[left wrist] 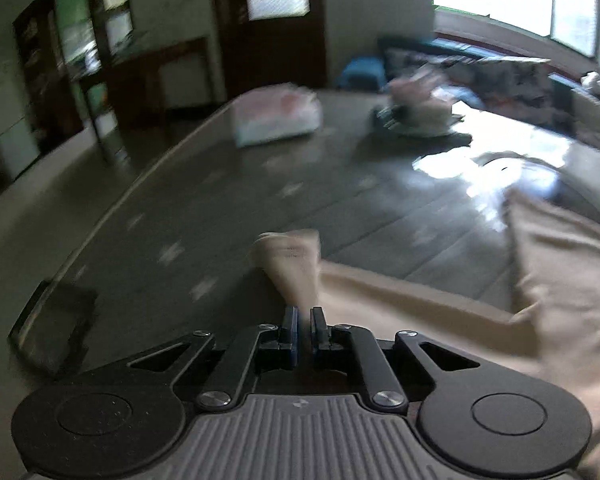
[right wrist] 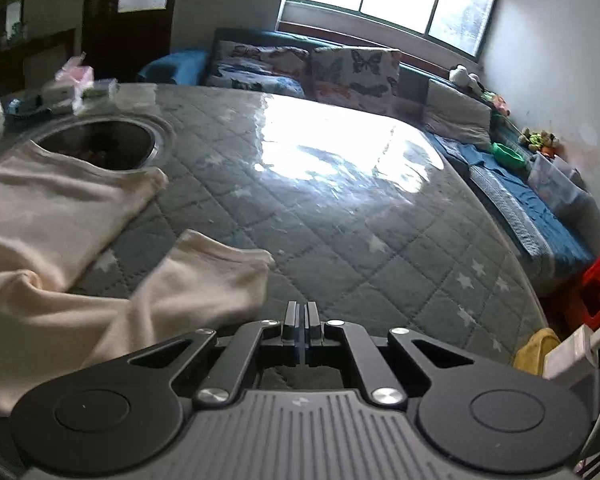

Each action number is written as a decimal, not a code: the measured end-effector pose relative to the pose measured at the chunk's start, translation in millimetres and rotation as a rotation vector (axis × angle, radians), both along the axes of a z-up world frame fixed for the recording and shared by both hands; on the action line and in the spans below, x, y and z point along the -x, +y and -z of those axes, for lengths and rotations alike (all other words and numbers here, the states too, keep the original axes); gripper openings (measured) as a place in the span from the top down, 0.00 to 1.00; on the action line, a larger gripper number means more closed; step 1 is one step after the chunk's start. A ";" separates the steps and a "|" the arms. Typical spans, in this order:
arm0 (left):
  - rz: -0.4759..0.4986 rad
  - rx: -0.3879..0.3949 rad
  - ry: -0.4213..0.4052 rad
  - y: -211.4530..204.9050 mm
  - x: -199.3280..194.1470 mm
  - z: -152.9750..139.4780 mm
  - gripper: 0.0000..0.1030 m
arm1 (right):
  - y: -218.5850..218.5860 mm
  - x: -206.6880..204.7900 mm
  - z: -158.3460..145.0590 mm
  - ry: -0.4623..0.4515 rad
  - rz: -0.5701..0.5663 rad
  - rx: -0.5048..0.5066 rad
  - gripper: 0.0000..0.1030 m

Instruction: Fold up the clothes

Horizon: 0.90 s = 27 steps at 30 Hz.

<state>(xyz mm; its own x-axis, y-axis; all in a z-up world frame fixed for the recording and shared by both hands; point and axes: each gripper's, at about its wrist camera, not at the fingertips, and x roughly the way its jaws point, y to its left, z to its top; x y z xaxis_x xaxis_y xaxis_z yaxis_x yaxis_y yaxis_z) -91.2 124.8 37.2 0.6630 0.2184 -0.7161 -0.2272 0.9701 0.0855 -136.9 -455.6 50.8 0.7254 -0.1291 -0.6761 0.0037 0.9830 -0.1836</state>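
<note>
A cream long-sleeved garment (right wrist: 48, 216) lies on the round quilted grey table (right wrist: 340, 216). In the left wrist view my left gripper (left wrist: 304, 314) is shut on the cuff end of one sleeve (left wrist: 292, 260), which sticks up between the fingers; the sleeve runs right to the garment body (left wrist: 560, 264). In the right wrist view the other sleeve (right wrist: 204, 272) lies flat just left of my right gripper (right wrist: 301, 310), which is shut and holds nothing, over bare table.
A round dark opening (right wrist: 100, 144) sits in the table centre. Packets and clutter (left wrist: 276, 114) lie on the far side. A dark flat object (left wrist: 56, 328) is at the table edge. A sofa (right wrist: 480, 152) and red stool (right wrist: 596, 288) stand beyond the table.
</note>
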 end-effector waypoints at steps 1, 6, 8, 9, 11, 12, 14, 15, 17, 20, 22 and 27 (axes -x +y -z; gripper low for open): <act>-0.017 -0.016 0.011 3.6 2.4 2.5 0.92 | 1.8 0.4 -2.0 -0.005 -0.006 -0.005 0.96; -0.029 -0.008 0.002 6.8 4.2 -3.0 0.92 | 23.1 -6.2 -10.2 -0.020 -0.085 -0.034 0.91; 0.007 -0.004 -0.014 -1.9 0.9 -7.5 0.89 | 33.6 -14.0 -9.4 -0.010 -0.116 -0.055 0.91; 0.036 0.003 -0.020 -9.0 -2.8 -9.6 0.88 | 38.3 -18.7 -8.2 -0.001 -0.129 -0.070 0.91; 0.093 0.024 -0.027 -26.4 -11.8 -13.1 0.84 | 46.3 -28.5 -4.9 0.016 -0.153 -0.097 0.91; 0.123 0.036 -0.028 -35.9 -17.3 -14.2 0.81 | 49.6 -33.5 -3.4 0.023 -0.163 -0.109 0.91; 0.180 0.052 -0.025 -55.8 -29.6 -15.1 0.77 | 54.8 -43.3 -1.5 0.034 -0.172 -0.132 0.91; 0.210 0.057 -0.022 -66.4 -36.9 -14.9 0.77 | 56.5 -48.1 -1.0 0.040 -0.176 -0.143 0.91; 0.269 0.056 -0.020 -87.6 -51.8 -14.0 0.76 | 59.5 -59.5 0.1 0.050 -0.186 -0.176 0.89; 0.351 0.052 -0.020 -118.3 -74.6 -12.4 0.67 | 63.6 -77.0 0.5 0.062 -0.191 -0.217 0.84; 0.376 0.044 -0.017 -135.8 -91.6 -9.7 0.64 | 65.8 -87.3 2.2 0.071 -0.192 -0.232 0.75; 0.394 0.006 -0.003 -155.0 -126.1 4.2 0.61 | 68.9 -108.4 8.3 0.094 -0.195 -0.264 0.71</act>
